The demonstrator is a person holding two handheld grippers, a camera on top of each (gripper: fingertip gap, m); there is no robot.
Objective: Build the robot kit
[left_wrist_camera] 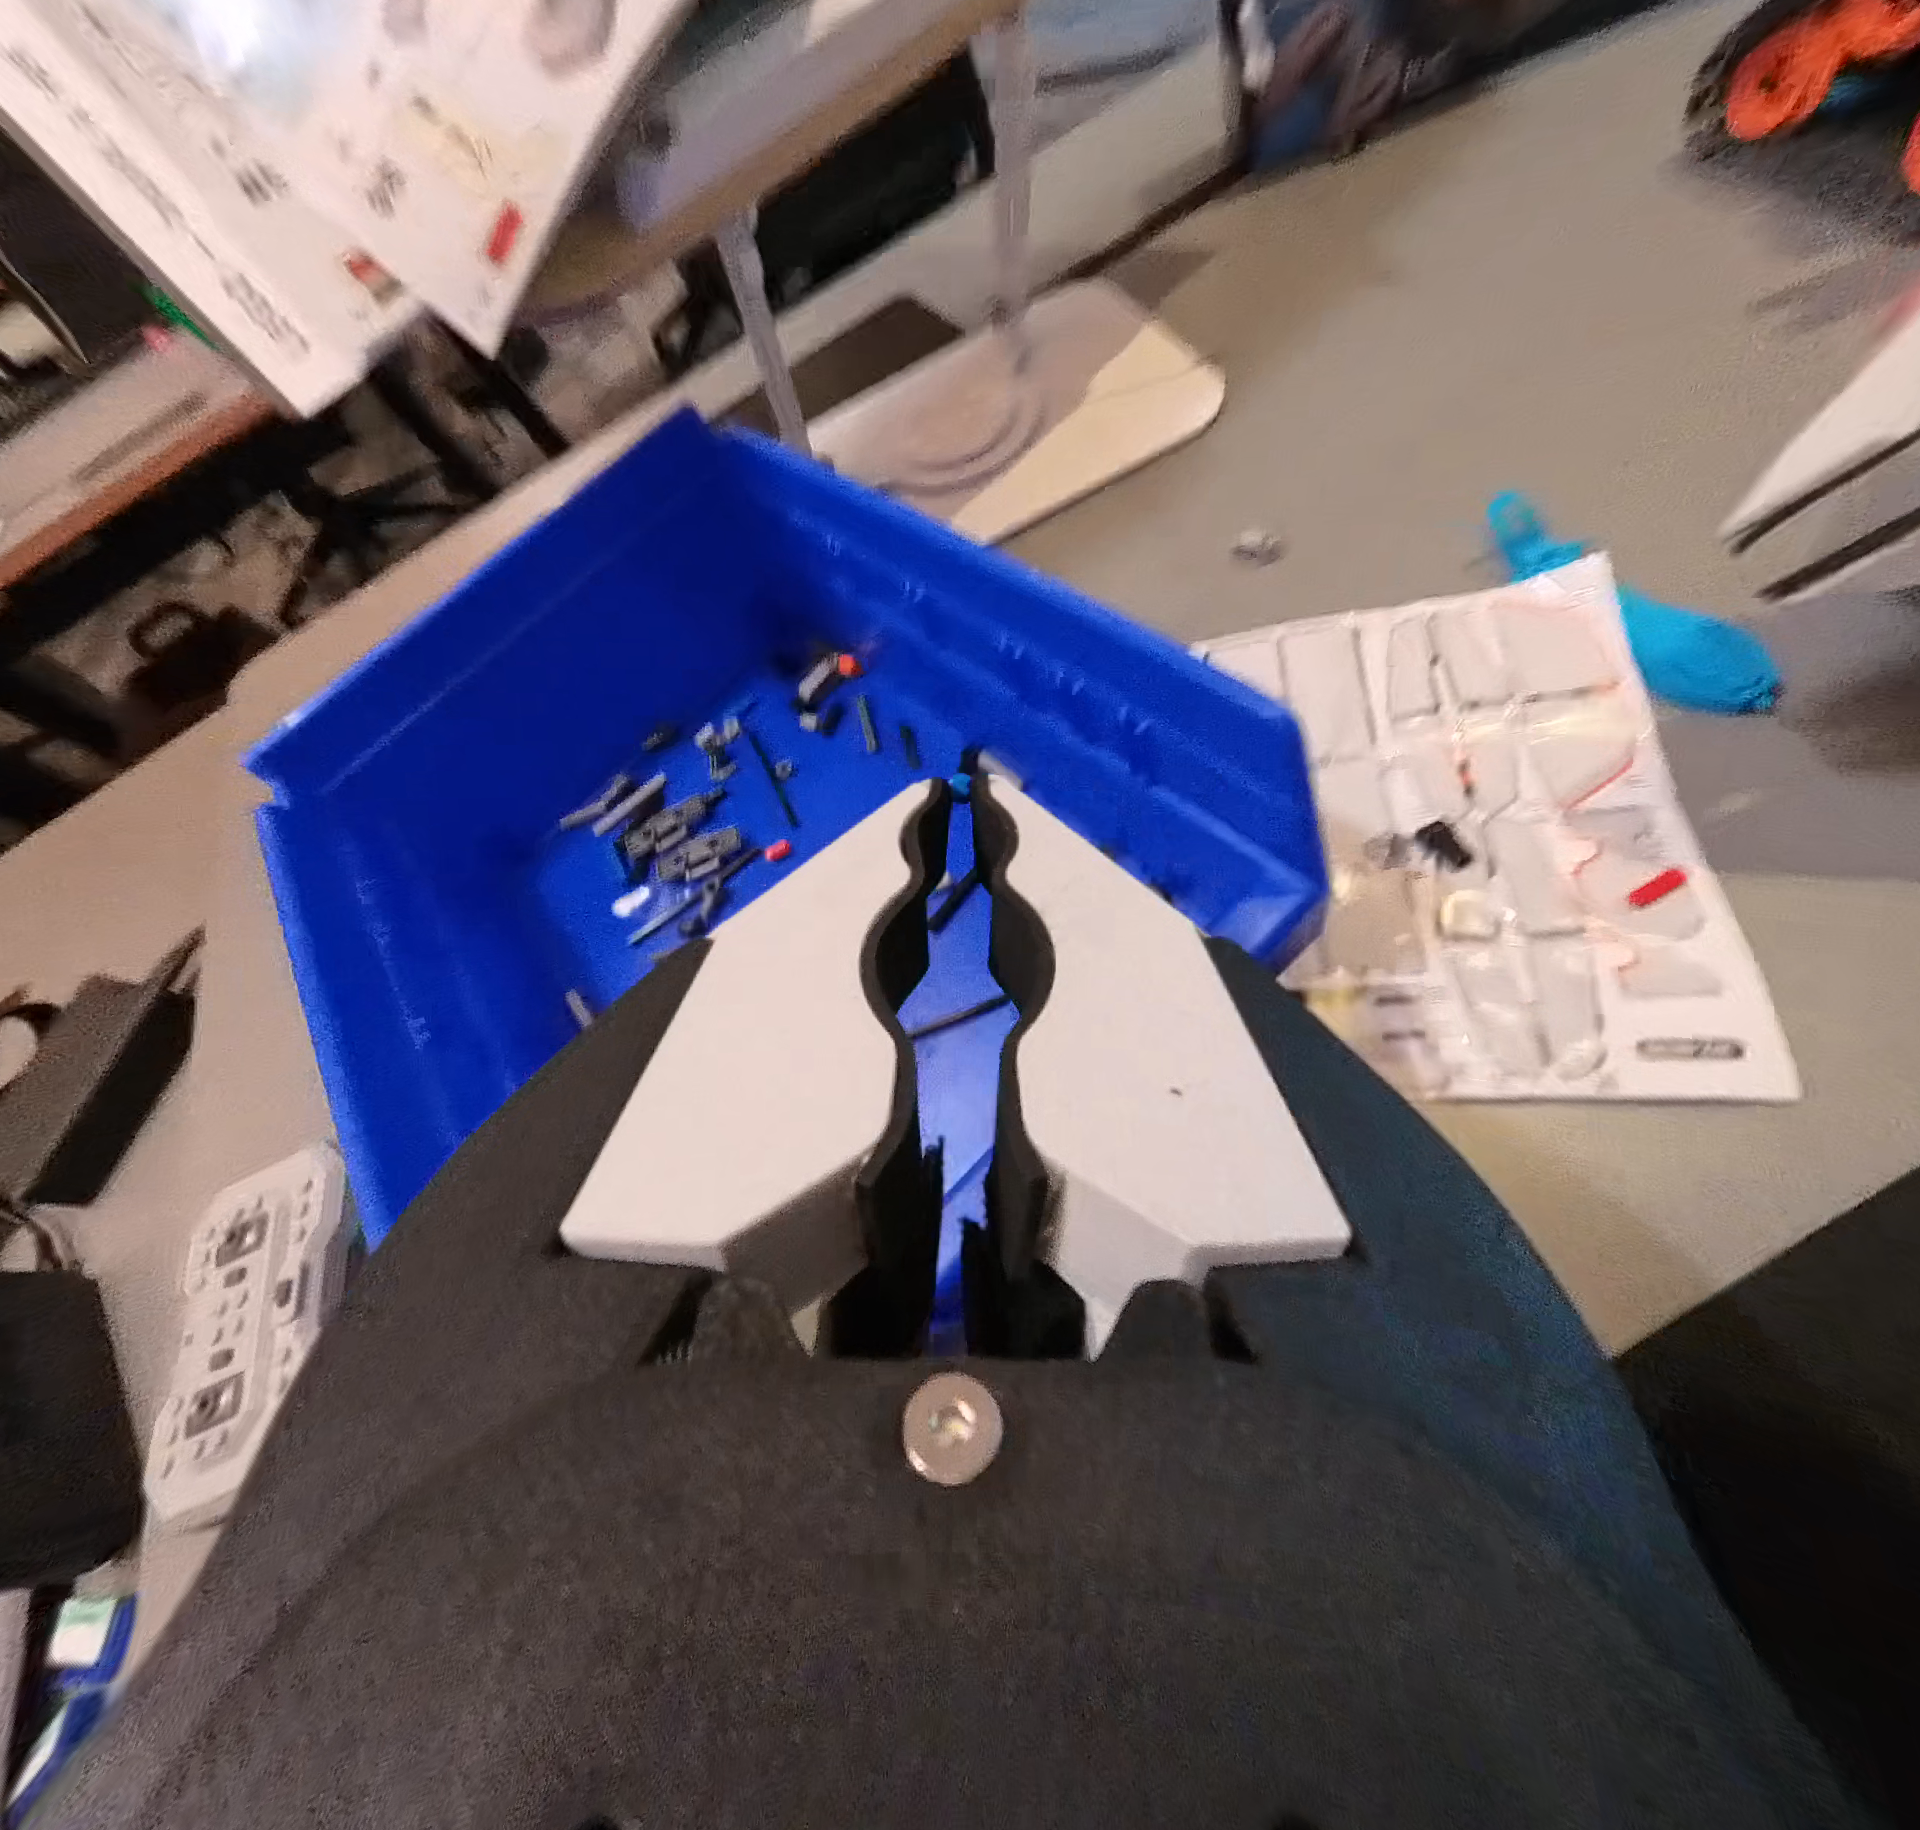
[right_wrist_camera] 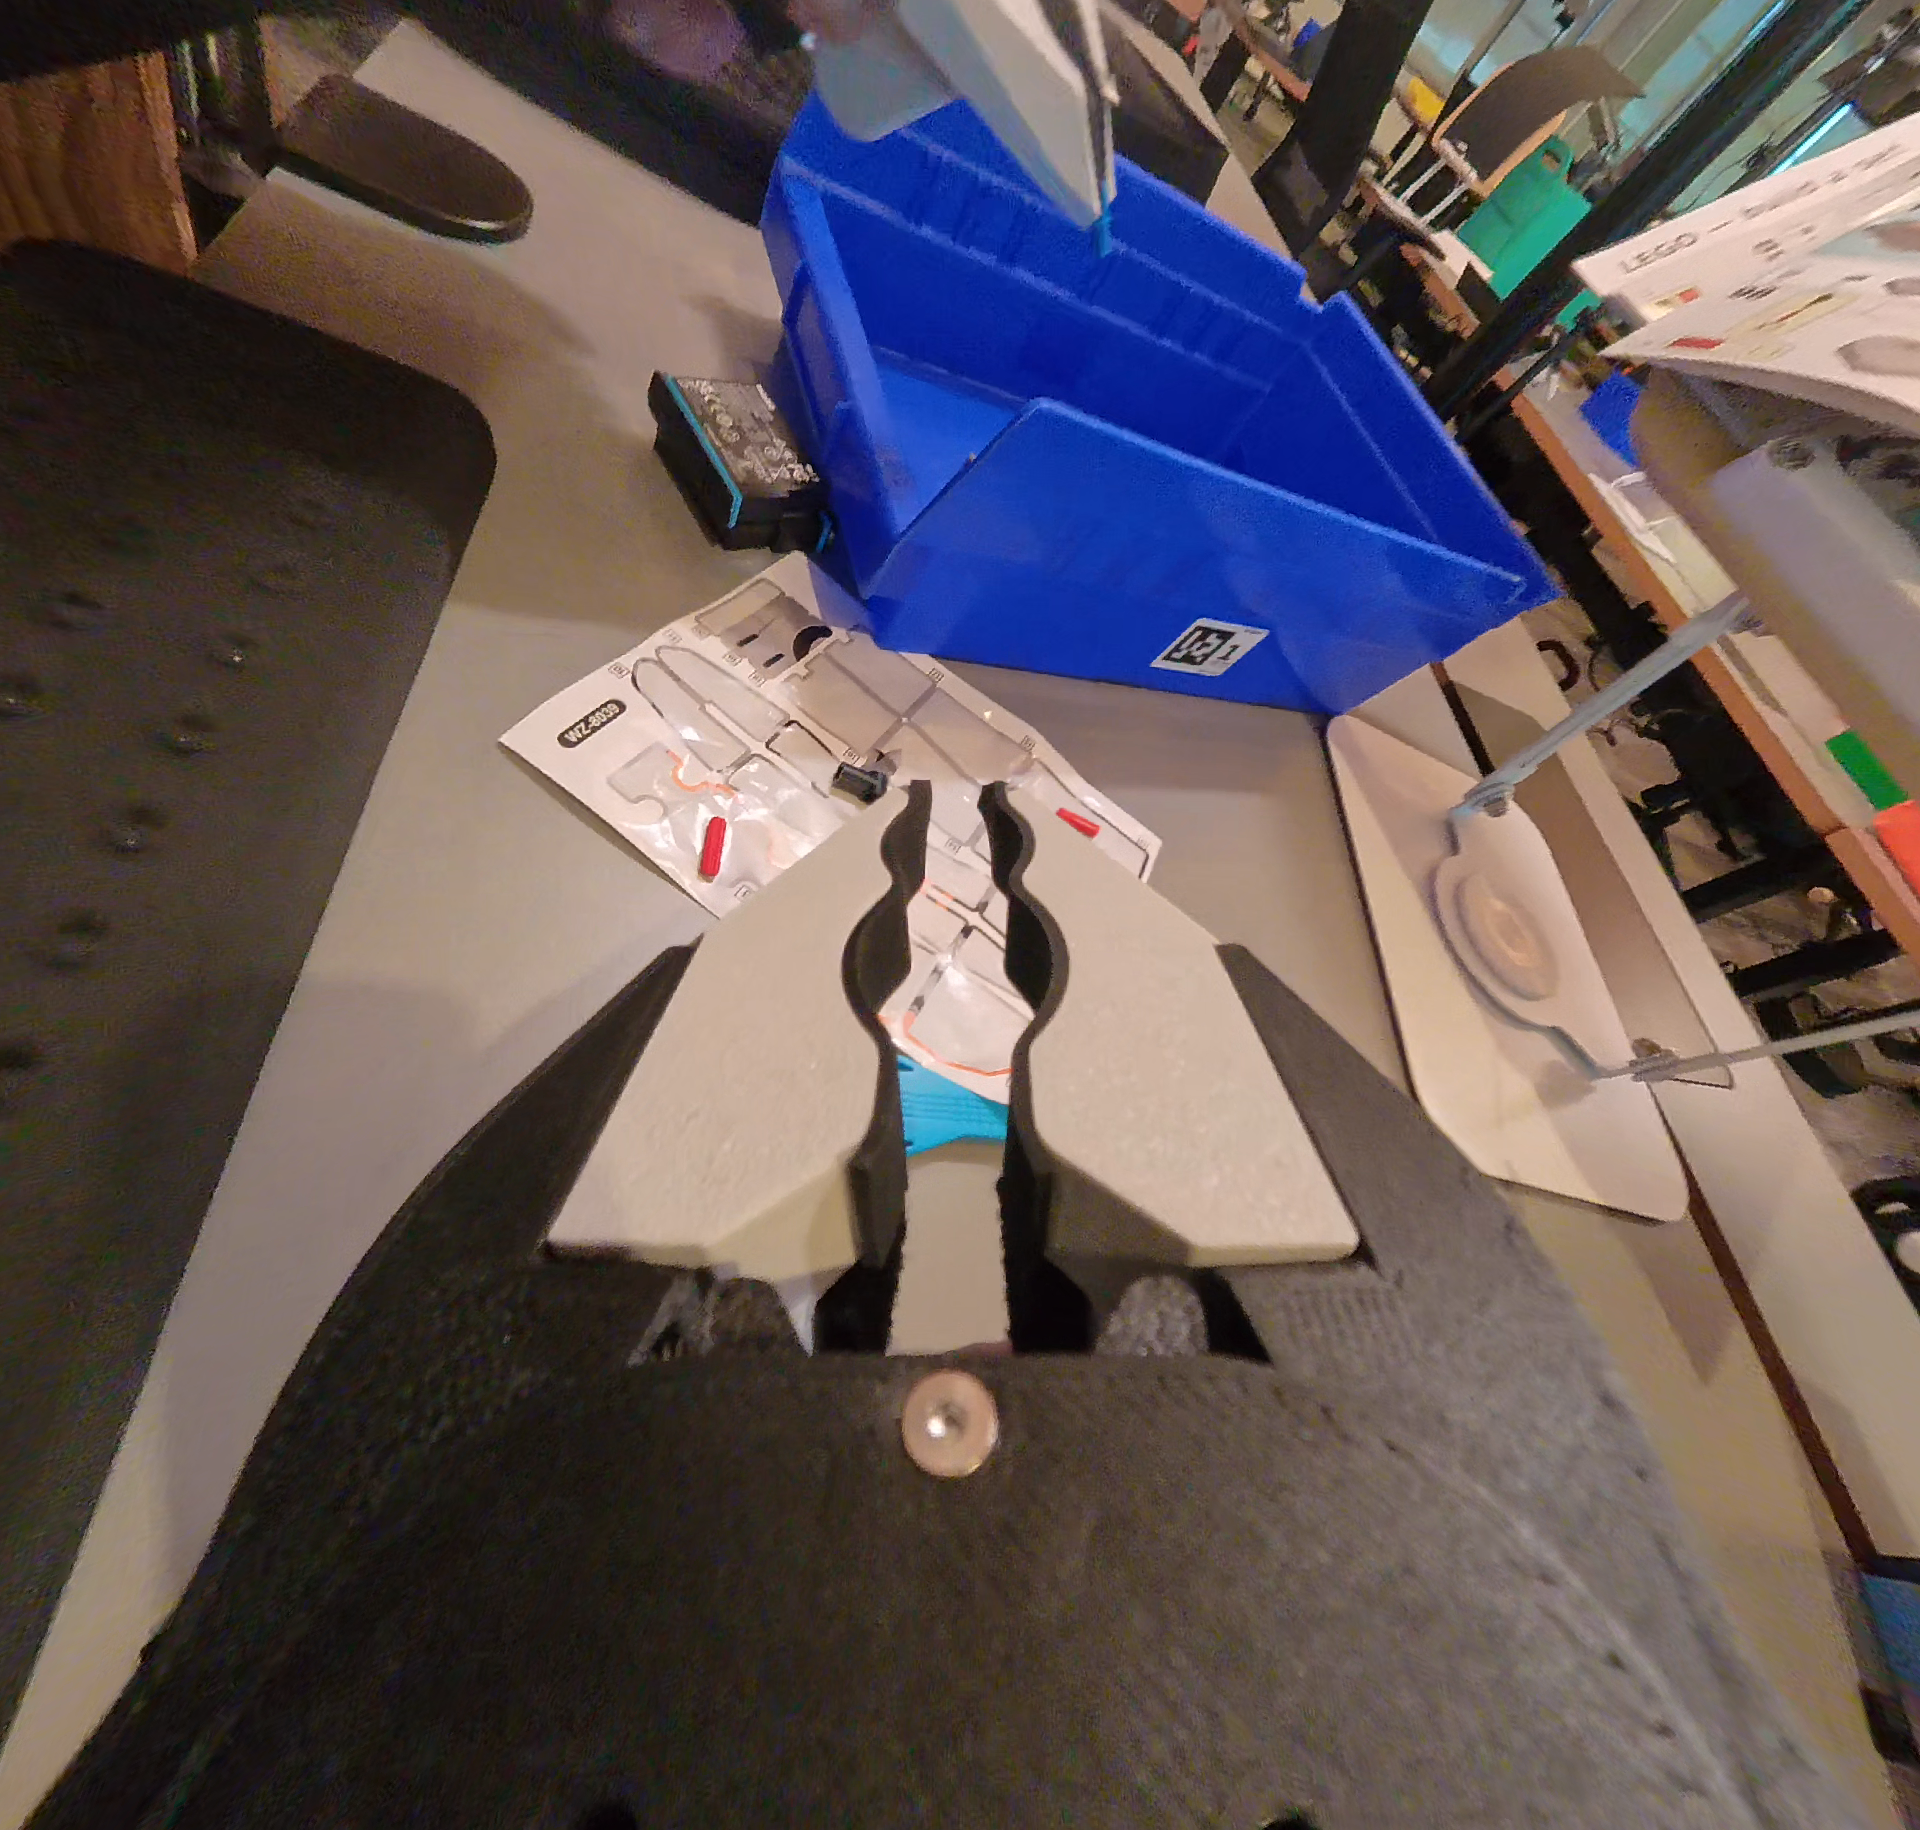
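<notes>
Over the open blue plastic bin (left_wrist_camera: 1091, 700) of small grey and black toy parts, the left gripper (left_wrist_camera: 962, 789) is pinching a tiny light-blue peg (left_wrist_camera: 962, 786) between nearly closed tips, presumably lifted clear for carrying, while the right gripper (right_wrist_camera: 953, 791), narrowly parted and empty, is hovering above the printed sticker sheet (right_wrist_camera: 727, 772).

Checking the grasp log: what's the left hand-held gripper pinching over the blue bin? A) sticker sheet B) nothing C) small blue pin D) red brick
C: the left hand-held gripper is shut on a small blue pin at its fingertips, above the blue bin; the right wrist view shows the same blue piece hanging from its tips.
</notes>
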